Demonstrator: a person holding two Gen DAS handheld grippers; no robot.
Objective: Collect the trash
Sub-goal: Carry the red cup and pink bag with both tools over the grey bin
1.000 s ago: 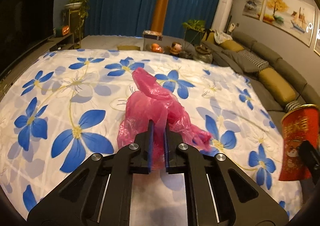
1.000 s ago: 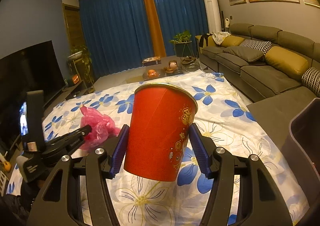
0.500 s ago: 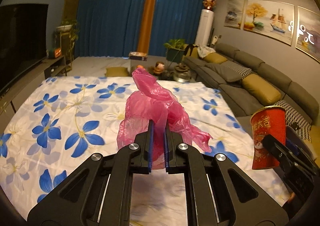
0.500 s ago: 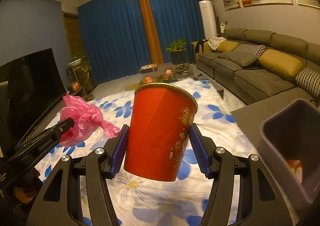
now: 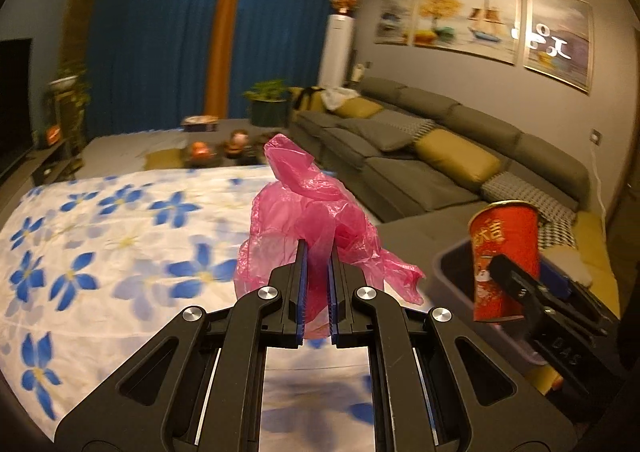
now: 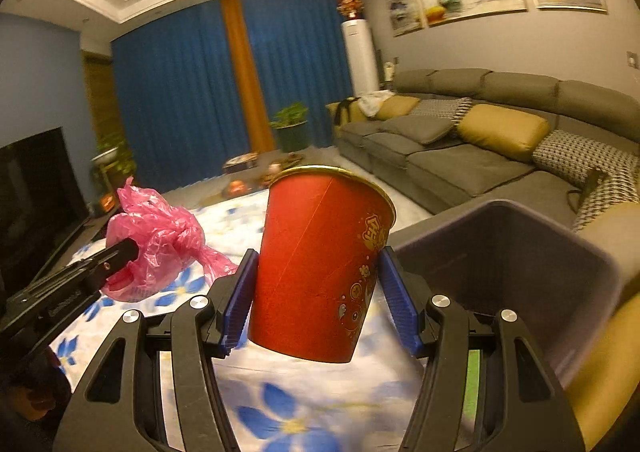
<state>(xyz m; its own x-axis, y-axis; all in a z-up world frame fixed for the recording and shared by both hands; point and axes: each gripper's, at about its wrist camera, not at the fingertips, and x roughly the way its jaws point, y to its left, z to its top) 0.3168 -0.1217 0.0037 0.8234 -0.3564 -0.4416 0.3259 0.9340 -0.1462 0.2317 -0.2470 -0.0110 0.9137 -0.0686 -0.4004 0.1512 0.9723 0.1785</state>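
Trash bin (image 6: 520, 272), dark grey with its mouth open upward, sits just right of and a little beyond the right claw (image 6: 320, 288), which is nearer to it than the left. That claw is clamped across an upright red paper cup (image 6: 320, 264). The left claw (image 5: 316, 288) is pinched tight on a crumpled pink plastic bag (image 5: 308, 220), held over the flowered sheet (image 5: 100, 236).

The flowered sheet (image 5: 100, 220) is wide open on the left, nothing sitting on it. On the right the grey bin (image 6: 516, 272) has an open mouth (sofa (image 6: 460, 156) right behind it), with the red cup (image 6: 320, 264) just beside its rim.
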